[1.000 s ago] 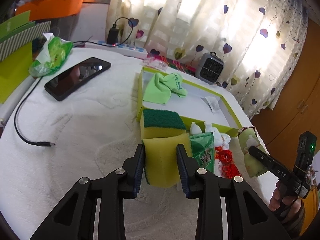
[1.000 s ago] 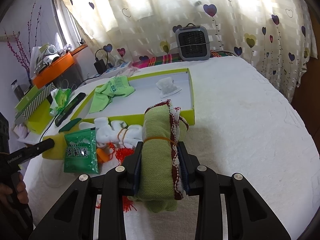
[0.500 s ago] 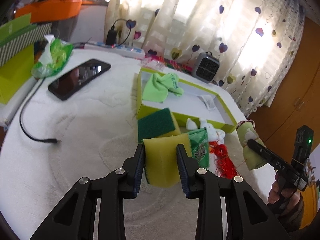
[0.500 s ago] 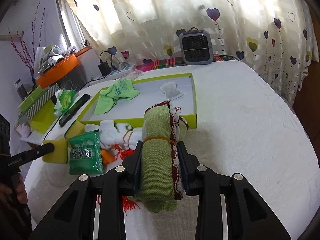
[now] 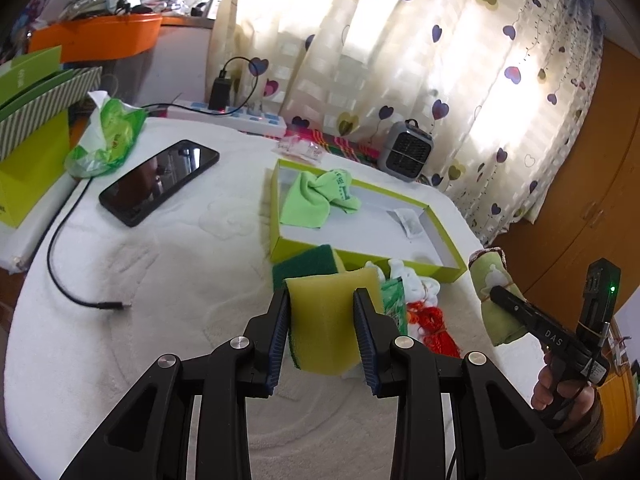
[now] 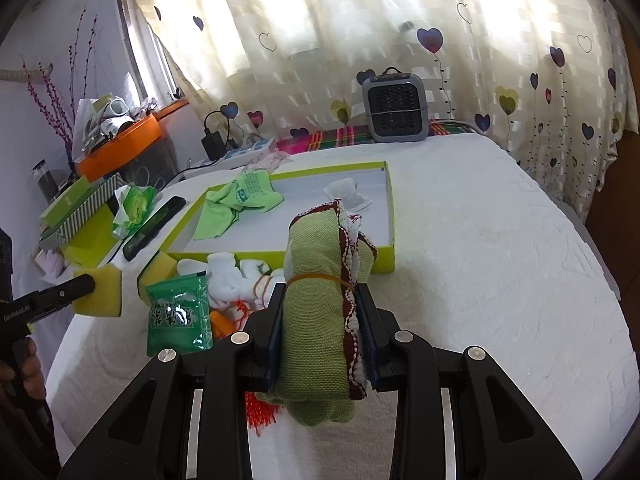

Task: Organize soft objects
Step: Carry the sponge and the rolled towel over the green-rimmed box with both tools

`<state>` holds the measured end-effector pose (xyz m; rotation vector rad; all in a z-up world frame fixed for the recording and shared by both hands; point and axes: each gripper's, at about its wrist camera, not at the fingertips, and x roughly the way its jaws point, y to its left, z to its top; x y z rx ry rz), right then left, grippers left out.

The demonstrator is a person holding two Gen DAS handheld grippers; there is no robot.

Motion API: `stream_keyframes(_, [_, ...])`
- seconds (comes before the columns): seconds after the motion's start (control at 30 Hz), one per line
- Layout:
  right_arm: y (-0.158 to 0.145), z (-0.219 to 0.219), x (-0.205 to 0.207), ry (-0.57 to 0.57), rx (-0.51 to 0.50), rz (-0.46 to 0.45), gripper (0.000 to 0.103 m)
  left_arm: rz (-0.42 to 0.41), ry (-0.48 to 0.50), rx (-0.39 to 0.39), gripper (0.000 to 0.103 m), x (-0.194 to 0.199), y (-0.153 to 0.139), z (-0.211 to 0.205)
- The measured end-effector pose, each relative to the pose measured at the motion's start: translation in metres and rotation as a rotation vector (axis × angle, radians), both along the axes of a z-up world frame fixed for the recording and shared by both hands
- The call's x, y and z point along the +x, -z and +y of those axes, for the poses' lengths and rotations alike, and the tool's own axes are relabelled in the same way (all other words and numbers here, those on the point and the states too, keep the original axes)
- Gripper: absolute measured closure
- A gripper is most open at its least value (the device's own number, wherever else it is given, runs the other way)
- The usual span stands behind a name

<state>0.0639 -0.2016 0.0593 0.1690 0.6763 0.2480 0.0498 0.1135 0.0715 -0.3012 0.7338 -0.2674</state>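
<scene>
My left gripper (image 5: pixel 322 300) is shut on a yellow sponge (image 5: pixel 334 320), held above the white bedspread. A second sponge (image 5: pixel 308 266) with a dark green top lies just beyond it, against the lime-green box (image 5: pixel 276 216). My right gripper (image 6: pixel 322 300) is shut on a rolled green cloth (image 6: pixel 320 300) with a red-and-white trim and a rubber band. That roll also shows at the right of the left wrist view as rolled cloth (image 5: pixel 490 280). Inside the box (image 6: pixel 390 216) lie a green cloth (image 6: pixel 236 204) and a white sachet (image 6: pixel 346 194).
Between the grippers lie a green packet (image 6: pixel 178 314), white socks (image 6: pixel 234 276) and a red tassel (image 5: pixel 434 320). A phone (image 5: pixel 160 182), a cable (image 5: pixel 60 280), a green tissue pack (image 5: pixel 108 136) and a power strip (image 5: pixel 240 116) sit to the left. A small grey heater (image 6: pixel 396 106) stands by the curtain.
The yellow sponge has lifted away from the green-topped sponge, which now looks smaller and farther off. The rolled cloth stays clamped, with the box slightly farther from the right gripper.
</scene>
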Motion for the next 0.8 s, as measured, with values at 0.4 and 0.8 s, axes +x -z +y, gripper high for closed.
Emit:
stream_keyframes(0.4, [-0.018, 0.0, 0.021, -0.01, -0.013, -0.025, 0.069, -0.014, 0.018, 0.017, 0.072, 0.041, -0.018, -0.005])
stream_keyframes(0.8, [-0.02, 0.0, 0.061, -0.005, -0.043, 0.002, 0.069, 0.01, 0.042, 0.031, 0.072, 0.094, -0.02, -0.014])
